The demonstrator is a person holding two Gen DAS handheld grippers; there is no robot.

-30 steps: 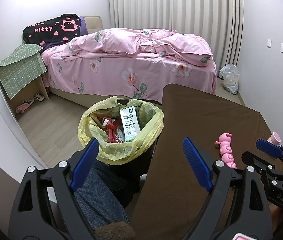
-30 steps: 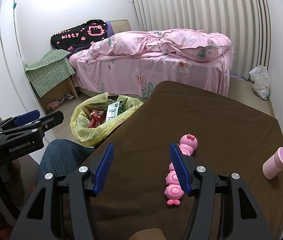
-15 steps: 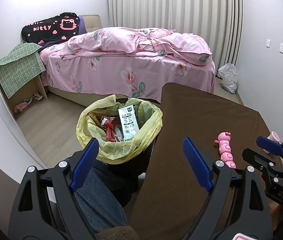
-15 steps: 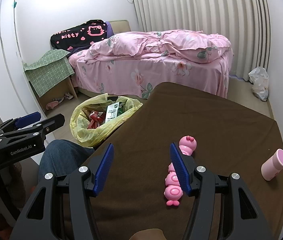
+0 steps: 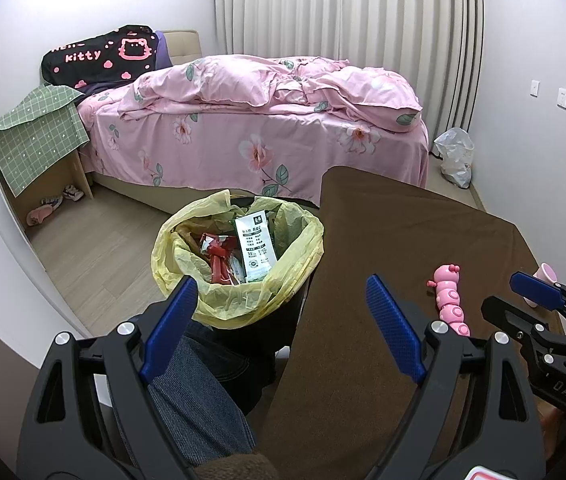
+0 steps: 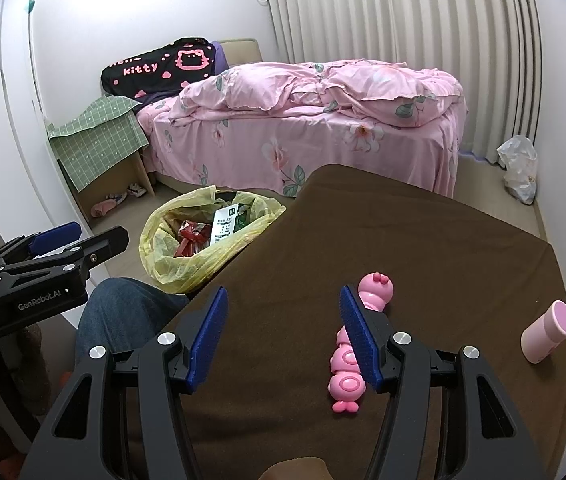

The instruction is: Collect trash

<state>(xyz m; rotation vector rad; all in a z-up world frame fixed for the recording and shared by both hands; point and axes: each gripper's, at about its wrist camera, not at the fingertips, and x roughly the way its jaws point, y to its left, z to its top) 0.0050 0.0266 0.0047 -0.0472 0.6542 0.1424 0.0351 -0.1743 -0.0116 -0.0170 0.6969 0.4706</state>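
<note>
A black bin with a yellow liner (image 5: 239,256) (image 6: 203,240) stands on the floor at the left edge of the brown table (image 5: 403,240) (image 6: 423,248). Inside lie a white packet (image 5: 255,246) and red wrappers (image 5: 215,252). My left gripper (image 5: 279,312) is open and empty, above the bin's near rim and the table edge. My right gripper (image 6: 283,328) is open and empty, low over the table, its right finger beside a pink caterpillar toy (image 6: 351,344) (image 5: 449,300).
A pink cup (image 6: 547,332) lies on its side at the table's right edge. A person's jeans-clad knee (image 5: 195,400) is below the left gripper. A pink bed (image 5: 263,132), a green-covered side table (image 5: 39,140) and a white plastic bag (image 5: 455,156) stand beyond.
Both views have shifted very slightly, as if the grippers drew back a little. Both grippers stay open and empty; nothing on the table moved.
</note>
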